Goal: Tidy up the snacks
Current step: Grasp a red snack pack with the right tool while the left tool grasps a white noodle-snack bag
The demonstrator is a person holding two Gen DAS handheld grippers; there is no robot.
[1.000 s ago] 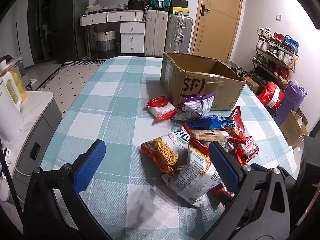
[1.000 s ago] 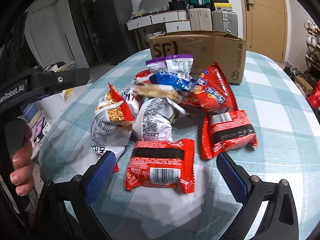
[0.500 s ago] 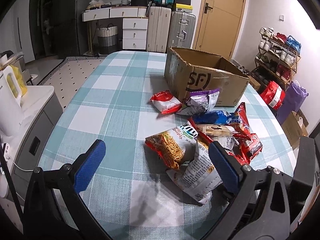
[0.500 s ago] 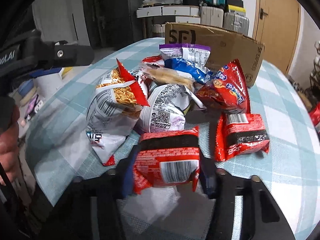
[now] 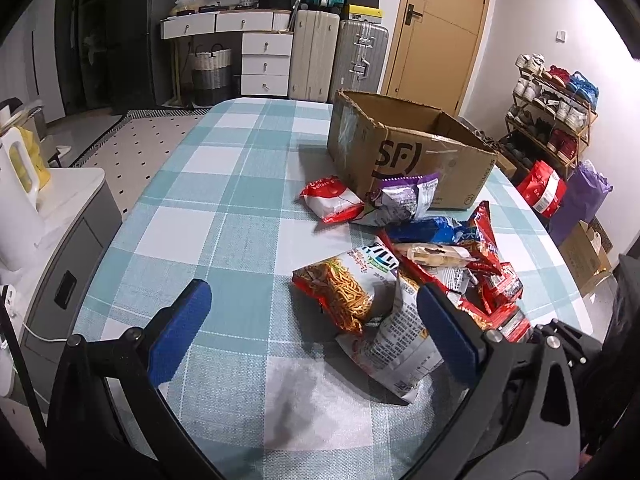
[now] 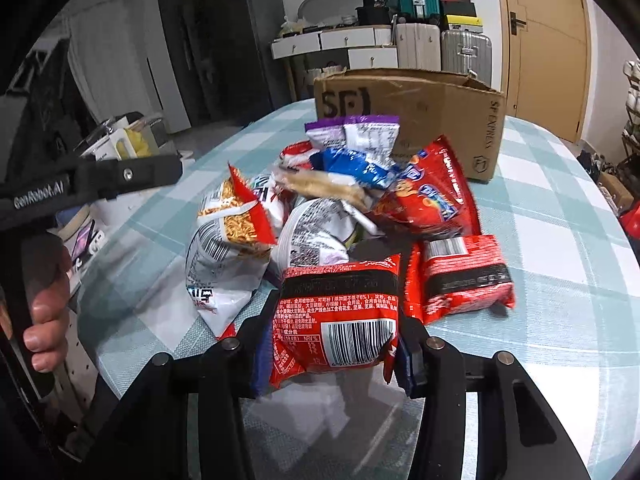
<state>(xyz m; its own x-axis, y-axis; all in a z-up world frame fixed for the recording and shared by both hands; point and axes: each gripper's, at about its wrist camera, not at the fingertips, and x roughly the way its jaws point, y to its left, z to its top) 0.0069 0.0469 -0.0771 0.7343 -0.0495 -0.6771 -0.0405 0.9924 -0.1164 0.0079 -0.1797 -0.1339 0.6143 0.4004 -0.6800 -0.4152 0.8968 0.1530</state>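
Observation:
A heap of snack bags lies on the checked tablecloth in front of an open cardboard box (image 5: 408,152) (image 6: 408,112). My right gripper (image 6: 334,348) has its jaws closing on a red packet with a barcode (image 6: 336,312). Both blue pads press the packet's sides, and its back faces the camera. A second red packet (image 6: 460,276) lies just to its right. Behind are a noodle-snack bag (image 6: 228,224) (image 5: 340,288), a purple bag (image 5: 404,196) and a blue bag (image 6: 356,168). My left gripper (image 5: 310,294) hovers open over the cloth at the heap's left, holding nothing.
A person's hand (image 6: 44,312) grips the left gripper's handle at the left of the right wrist view. A white cabinet with a kettle (image 5: 16,192) stands by the table's left edge. Suitcases (image 5: 340,64) and a shoe rack (image 5: 552,120) line the room's far side.
The right gripper's jaws went from wide open to shut on the red barcode packet, which tipped up toward the camera. The left gripper stayed open and barely moved.

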